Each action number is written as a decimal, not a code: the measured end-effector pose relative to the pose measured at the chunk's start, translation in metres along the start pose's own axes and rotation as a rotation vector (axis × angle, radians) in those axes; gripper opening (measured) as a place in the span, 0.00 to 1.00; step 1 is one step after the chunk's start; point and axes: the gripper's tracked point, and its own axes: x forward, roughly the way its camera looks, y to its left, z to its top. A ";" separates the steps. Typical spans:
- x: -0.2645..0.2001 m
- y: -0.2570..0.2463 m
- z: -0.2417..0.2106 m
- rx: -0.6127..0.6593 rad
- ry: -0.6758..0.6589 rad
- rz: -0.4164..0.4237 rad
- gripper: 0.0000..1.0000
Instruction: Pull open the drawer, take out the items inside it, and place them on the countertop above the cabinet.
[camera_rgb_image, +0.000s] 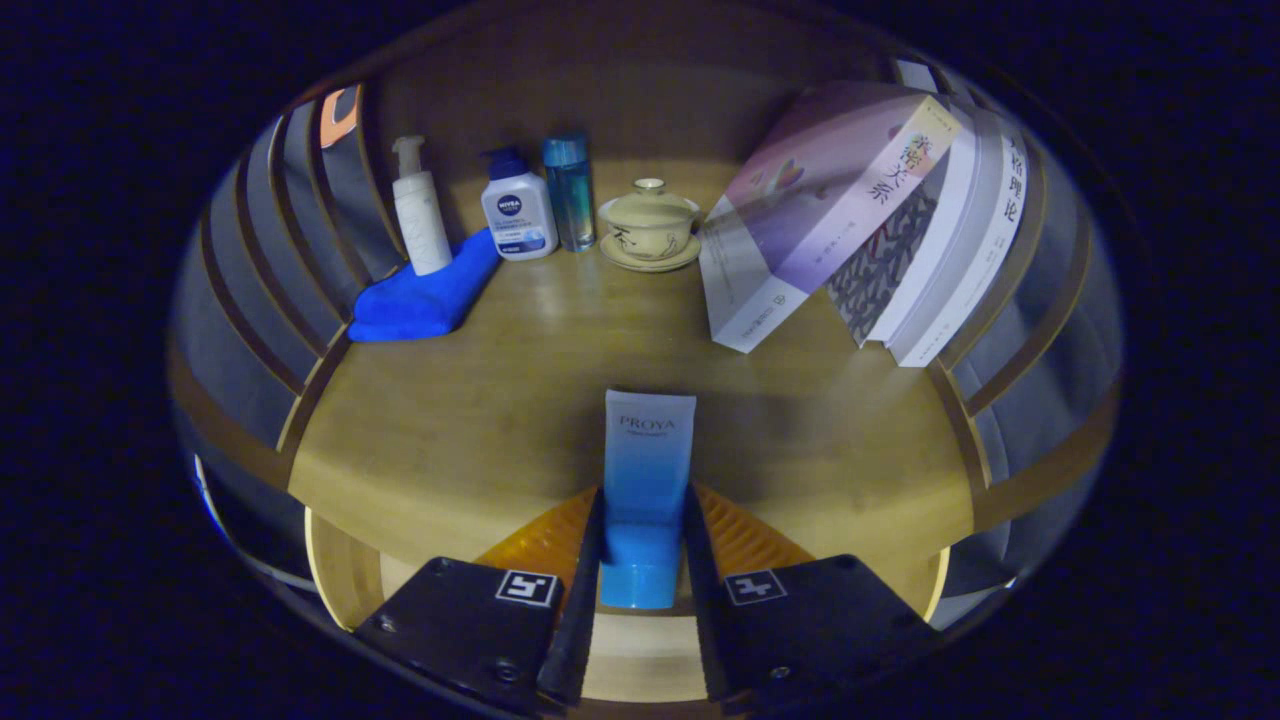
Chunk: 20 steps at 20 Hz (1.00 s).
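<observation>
My gripper (643, 540) is shut on a blue tube (646, 470) with a blue cap, both fingers pressing its lower part. The tube points forward over the near part of the wooden countertop (480, 420). I cannot tell whether the tube touches the wood. Below the fingers the lighter wood of the open drawer (640, 650) shows, its inside mostly hidden by the gripper.
At the back of the countertop stand a white pump bottle (420, 208), a white bottle with a blue cap (517, 207), a teal bottle (569, 192) and a lidded tea bowl (650, 226). A folded blue cloth (425, 295) lies left. Several books (870, 215) lean right. Slatted sides enclose the shelf.
</observation>
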 end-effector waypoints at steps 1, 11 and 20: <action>0.000 0.000 0.000 0.006 -0.014 -0.001 0.49; -0.008 0.009 0.003 -0.055 -0.242 -0.007 0.58; -0.091 0.015 -0.017 -0.095 -0.553 0.029 0.84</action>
